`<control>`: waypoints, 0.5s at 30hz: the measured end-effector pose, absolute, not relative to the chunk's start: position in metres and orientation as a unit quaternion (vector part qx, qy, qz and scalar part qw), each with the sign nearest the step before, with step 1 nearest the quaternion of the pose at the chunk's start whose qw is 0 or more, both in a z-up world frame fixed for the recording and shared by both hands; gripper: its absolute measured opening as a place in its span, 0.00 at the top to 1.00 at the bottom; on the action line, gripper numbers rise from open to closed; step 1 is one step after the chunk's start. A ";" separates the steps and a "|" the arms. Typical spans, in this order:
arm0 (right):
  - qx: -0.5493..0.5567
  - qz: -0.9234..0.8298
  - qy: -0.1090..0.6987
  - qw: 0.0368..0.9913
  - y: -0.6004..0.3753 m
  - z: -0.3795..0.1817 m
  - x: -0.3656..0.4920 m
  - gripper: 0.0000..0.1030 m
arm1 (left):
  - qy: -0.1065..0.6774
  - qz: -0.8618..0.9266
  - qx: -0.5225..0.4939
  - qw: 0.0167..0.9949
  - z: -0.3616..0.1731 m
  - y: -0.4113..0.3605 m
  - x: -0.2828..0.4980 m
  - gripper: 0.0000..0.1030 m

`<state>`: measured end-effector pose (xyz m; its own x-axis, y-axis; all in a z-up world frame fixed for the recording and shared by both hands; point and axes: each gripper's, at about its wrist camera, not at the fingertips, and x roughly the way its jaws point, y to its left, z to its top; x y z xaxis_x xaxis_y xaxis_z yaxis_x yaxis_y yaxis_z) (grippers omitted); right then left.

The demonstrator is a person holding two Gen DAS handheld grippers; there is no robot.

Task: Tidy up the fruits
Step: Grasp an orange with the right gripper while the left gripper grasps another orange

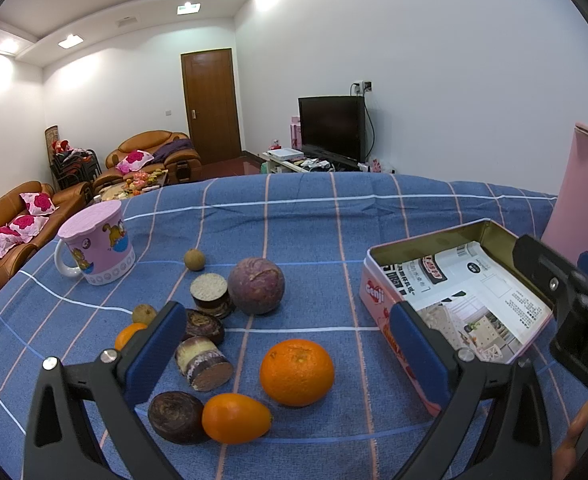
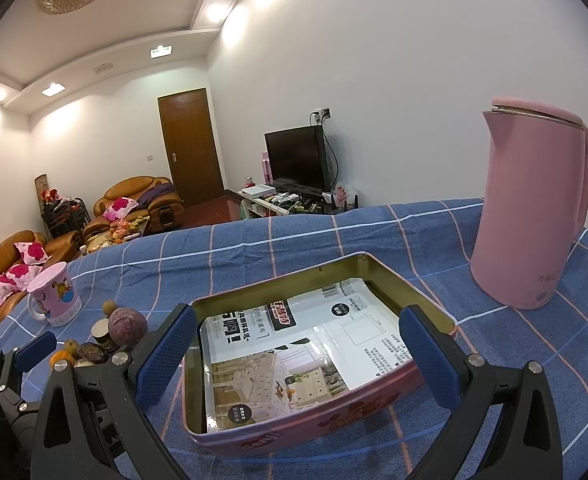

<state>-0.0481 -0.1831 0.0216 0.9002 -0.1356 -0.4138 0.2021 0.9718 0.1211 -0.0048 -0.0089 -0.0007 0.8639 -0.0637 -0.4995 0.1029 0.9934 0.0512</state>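
Observation:
In the left wrist view my left gripper (image 1: 288, 342) is open and empty above a cluster of fruit on the blue checked cloth: a round orange (image 1: 297, 372), an oval kumquat (image 1: 236, 418), a purple passion fruit (image 1: 256, 285), several cut sugarcane pieces (image 1: 203, 363), and two small brown longans (image 1: 195, 259). The pink tin box (image 1: 454, 300) lies to the right. In the right wrist view my right gripper (image 2: 298, 350) is open and empty over the tin box (image 2: 306, 432), which holds only a printed paper. The fruit pile (image 2: 126, 326) shows at far left.
A pink cartoon mug (image 1: 96, 244) with a lid stands left of the fruit. A tall pink kettle (image 2: 530, 208) stands behind the tin on the right. The table's far edge drops off to a living room with sofas and a TV.

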 end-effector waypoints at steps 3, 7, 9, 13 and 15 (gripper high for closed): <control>0.080 -0.086 0.204 0.972 -0.182 0.022 -0.049 0.01 | 0.259 -0.043 0.037 0.964 -0.002 -0.009 -0.004 0.00; 0.075 -0.082 0.201 0.973 -0.179 0.022 -0.049 0.01 | 0.266 -0.043 0.029 0.963 -0.004 -0.007 -0.003 0.00; 0.069 -0.078 0.199 0.974 -0.177 0.023 -0.049 0.01 | 0.269 -0.043 0.024 0.962 -0.005 -0.005 -0.002 0.00; 0.060 -0.068 0.196 0.976 -0.172 0.022 -0.050 0.02 | 0.283 -0.036 0.022 0.958 -0.006 0.005 -0.006 0.00; 0.059 -0.057 0.199 0.977 -0.170 0.022 -0.050 0.06 | 0.294 -0.020 0.037 0.955 -0.008 0.012 -0.009 0.00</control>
